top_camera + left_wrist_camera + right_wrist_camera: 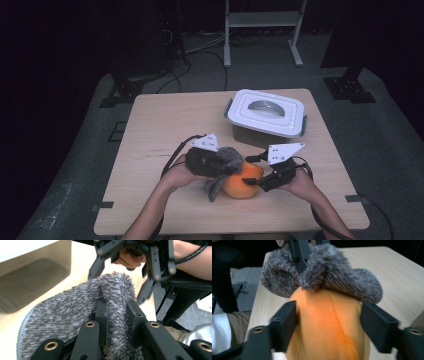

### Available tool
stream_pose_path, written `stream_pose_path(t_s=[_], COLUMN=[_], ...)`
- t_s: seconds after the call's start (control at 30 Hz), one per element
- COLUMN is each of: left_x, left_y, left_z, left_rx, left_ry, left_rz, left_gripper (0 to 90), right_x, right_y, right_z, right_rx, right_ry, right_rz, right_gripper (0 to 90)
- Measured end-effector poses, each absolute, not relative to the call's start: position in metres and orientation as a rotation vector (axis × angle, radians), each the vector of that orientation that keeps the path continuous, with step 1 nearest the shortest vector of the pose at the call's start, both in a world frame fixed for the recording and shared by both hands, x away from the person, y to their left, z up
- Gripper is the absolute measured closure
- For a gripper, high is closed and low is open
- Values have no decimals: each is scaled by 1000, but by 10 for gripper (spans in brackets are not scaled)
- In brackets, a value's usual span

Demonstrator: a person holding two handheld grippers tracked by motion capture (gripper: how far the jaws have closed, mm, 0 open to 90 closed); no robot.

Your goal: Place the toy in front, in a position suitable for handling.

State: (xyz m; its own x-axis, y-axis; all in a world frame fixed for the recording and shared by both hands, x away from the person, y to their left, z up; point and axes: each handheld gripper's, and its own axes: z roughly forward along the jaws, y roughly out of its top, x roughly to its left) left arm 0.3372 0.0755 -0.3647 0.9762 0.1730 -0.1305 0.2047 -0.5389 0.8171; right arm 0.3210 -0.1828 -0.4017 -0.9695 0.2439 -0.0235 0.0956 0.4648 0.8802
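The left hand-held gripper [116,322] is pinched tight on a fold of the grey fuzzy cloth [75,312], its two black jaws pressed into the pile so that a ridge of fabric stands up between them. The right hand-held gripper [329,325] stands spread around the orange soft ball [324,322]; its jaws flank the orange body on either side — the one at the left of its view close against it, the other a little clear — so I judge it is not squeezing. Seen from above, the ball [243,181] sits on the surface [165,115] near the person's edge, between the two hands, with the grey cloth [226,162] draped over its top and left side and a tail hanging down to the wood. The cloth looks light, limp and plush, so it should bunch wherever it is nipped — a gathered fold or an edge is the place to take it, as the left one does now. The ball looks soft-skinned and yielding, likely to dent and roll; it is best taken across its widest part with an even, gentle squeeze. Farther back stands a white lidded box [265,115], well apart from the work.
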Motion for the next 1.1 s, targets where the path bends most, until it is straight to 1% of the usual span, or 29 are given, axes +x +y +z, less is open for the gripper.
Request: stream_pose_path(t_s=[0.1, 0.17, 0.33, 0.4, 0.47, 0.63, 0.77, 0.83, 0.9, 0.97, 1.03, 1.1], left_x=[338, 339, 341, 343, 343, 344, 343, 342, 340, 339, 339, 339], left_y=[77, 82, 92, 91, 86, 83, 79, 76, 74, 73, 77, 81], left_z=[-364, -364, -375, -382, -386, -386, -386, -387, -387, -386, -385, -382], left_rx=[2146, 2130, 2146, 2118, 2096, 2100, 2099, 2098, 2097, 2105, 2098, 2093], left_ry=[266, 280, 323, 309, 312, 318, 314, 317, 304, 298, 301, 304], left_rz=[-34, -33, -31, -73, -95, -78, -79, -82, -91, -84, -83, -76], left_gripper=[740, 740, 739, 739, 739, 739, 739, 739, 740, 740, 740, 740], right_x=[322, 322, 324, 324, 323, 320, 314, 313, 312, 312, 314, 316], right_y=[-182, -189, -210, -216, -216, -210, -197, -188, -182, -179, -181, -185], right_z=[-405, -408, -413, -415, -414, -405, -400, -401, -401, -401, -403, -404], right_rx=[288, 281, 324, 363, 374, 405, 406, 446, 473, 455, 420, 390], right_ry=[2568, 2567, 2568, 2575, 2579, 2584, 2625, 2641, 2648, 2643, 2633, 2614], right_rz=[1478, 1485, 1498, 1521, 1515, 1464, 1401, 1333, 1301, 1266, 1278, 1340], right_gripper=[447, 498, 516, 495, 455, 289, 188, 168, 169, 275, 408, 492])
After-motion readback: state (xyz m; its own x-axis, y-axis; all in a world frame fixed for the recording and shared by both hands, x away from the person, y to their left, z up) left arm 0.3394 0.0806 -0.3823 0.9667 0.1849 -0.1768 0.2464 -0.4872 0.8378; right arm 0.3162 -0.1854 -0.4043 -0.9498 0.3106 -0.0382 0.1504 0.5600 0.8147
